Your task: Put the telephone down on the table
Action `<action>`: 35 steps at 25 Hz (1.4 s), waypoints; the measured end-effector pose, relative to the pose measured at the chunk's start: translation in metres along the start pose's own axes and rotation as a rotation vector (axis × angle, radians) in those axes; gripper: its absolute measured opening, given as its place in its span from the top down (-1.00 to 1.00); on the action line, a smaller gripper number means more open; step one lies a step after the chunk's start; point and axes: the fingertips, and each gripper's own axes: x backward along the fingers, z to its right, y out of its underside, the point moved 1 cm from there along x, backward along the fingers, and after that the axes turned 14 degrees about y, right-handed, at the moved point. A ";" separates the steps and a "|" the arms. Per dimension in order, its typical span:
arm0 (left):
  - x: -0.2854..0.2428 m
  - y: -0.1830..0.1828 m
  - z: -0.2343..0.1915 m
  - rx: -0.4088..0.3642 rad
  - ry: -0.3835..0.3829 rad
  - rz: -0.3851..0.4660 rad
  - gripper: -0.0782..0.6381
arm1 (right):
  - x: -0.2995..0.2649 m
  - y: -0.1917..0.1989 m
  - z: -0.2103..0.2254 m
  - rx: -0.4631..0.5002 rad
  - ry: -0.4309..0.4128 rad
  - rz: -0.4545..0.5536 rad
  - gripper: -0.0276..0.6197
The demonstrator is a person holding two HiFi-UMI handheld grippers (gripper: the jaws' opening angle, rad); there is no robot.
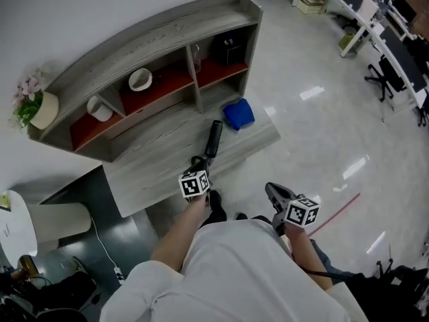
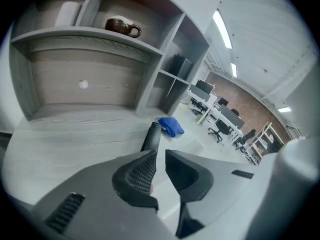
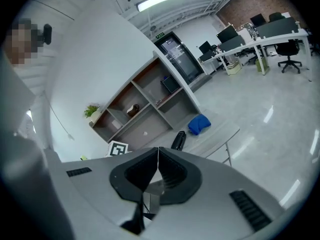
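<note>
The black telephone handset (image 1: 213, 139) lies flat on the grey wooden table (image 1: 161, 159), pointing toward the shelf. My left gripper (image 1: 199, 161) hovers at the handset's near end. In the left gripper view its jaws stand close together with a narrow gap, the left gripper (image 2: 160, 153) holds nothing, and the telephone (image 2: 151, 136) lies just beyond its tips. My right gripper (image 1: 271, 190) hangs off the table's front edge, over the floor. In the right gripper view the right gripper (image 3: 158, 151) has its jaws touching and empty, with the telephone (image 3: 178, 140) far ahead.
A blue cloth (image 1: 238, 114) lies on the table right of the handset. The shelf unit (image 1: 161, 39) at the table's back holds a white bowl (image 1: 140, 79), a cup (image 1: 99, 109) and a black box (image 1: 228, 49). A potted plant (image 1: 30, 106) stands at its left end.
</note>
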 end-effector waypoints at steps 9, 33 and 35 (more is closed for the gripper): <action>0.082 0.065 0.061 0.118 0.061 0.106 0.75 | 0.057 0.033 0.022 0.013 -0.085 -0.020 0.86; 0.226 0.120 0.125 0.139 0.323 0.170 0.76 | 0.075 0.086 -0.050 0.084 -0.201 0.011 0.86; 0.231 0.117 0.120 0.144 0.329 0.175 0.76 | 0.072 0.088 -0.058 0.092 -0.205 0.015 0.86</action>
